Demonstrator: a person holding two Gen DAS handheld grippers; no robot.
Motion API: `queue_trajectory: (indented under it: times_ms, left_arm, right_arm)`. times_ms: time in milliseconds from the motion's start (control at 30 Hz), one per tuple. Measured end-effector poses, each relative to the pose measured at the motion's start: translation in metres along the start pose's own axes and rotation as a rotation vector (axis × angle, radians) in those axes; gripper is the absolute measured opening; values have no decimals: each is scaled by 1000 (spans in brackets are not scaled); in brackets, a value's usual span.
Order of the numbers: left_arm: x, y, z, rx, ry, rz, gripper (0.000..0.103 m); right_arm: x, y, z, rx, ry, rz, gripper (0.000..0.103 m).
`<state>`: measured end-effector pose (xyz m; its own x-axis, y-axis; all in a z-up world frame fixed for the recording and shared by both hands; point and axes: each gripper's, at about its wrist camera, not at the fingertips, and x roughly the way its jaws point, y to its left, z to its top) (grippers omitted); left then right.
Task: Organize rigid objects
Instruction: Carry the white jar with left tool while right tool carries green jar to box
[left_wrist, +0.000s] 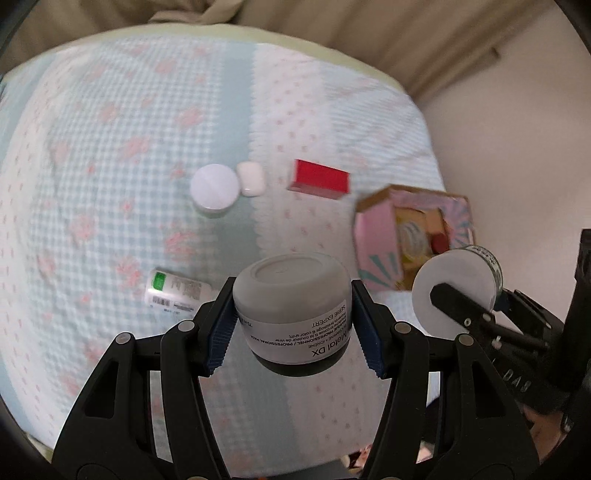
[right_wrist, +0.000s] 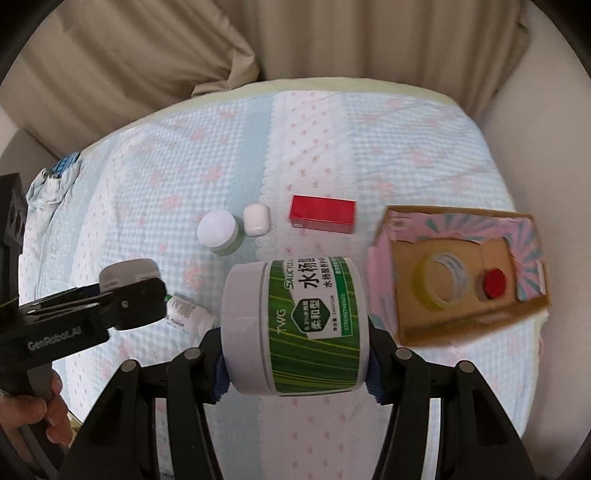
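My left gripper (left_wrist: 293, 325) is shut on a grey jar (left_wrist: 291, 310) labelled Metal DX, held above the bed. My right gripper (right_wrist: 295, 350) is shut on a white jar with a green label (right_wrist: 295, 325), held on its side; this jar also shows in the left wrist view (left_wrist: 458, 288). A pink cardboard box (right_wrist: 461, 273) lies at the right, holding a roll of tape (right_wrist: 441, 284) and a red-capped item (right_wrist: 494, 282). On the bed lie a white-lidded jar (right_wrist: 218, 230), a white case (right_wrist: 255, 219), a red box (right_wrist: 323, 214) and a white tube (left_wrist: 177, 291).
The bed has a blue and pink patterned cover (right_wrist: 332, 147). Beige curtains (right_wrist: 147, 55) hang behind it. The left gripper and a hand (right_wrist: 55, 325) show at the left of the right wrist view. The bed's right edge drops beside the box.
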<state>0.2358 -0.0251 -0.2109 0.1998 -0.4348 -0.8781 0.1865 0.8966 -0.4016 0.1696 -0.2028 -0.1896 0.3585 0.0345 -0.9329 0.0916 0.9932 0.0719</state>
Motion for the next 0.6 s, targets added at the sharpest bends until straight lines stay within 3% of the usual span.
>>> queue_trajectory:
  times_ms: [133,233,433,600]
  left_arm:
    - [-14,-20,-6,44,0,-15,55]
    - [-22,-41,-7,59,-14,-25,55]
    - [-35,-101,-8,67,-65,-40,55]
    - [-18,-151,-6,60,-71,-53,55]
  right_arm:
    - [-28,-21,-11,101,-9,32,53]
    - [-47,-43,-16,150,-21,9,53]
    - [-84,-106,-19,218,-61,-19,53]
    - [-102,-169,-16,232,-80,-18,53]
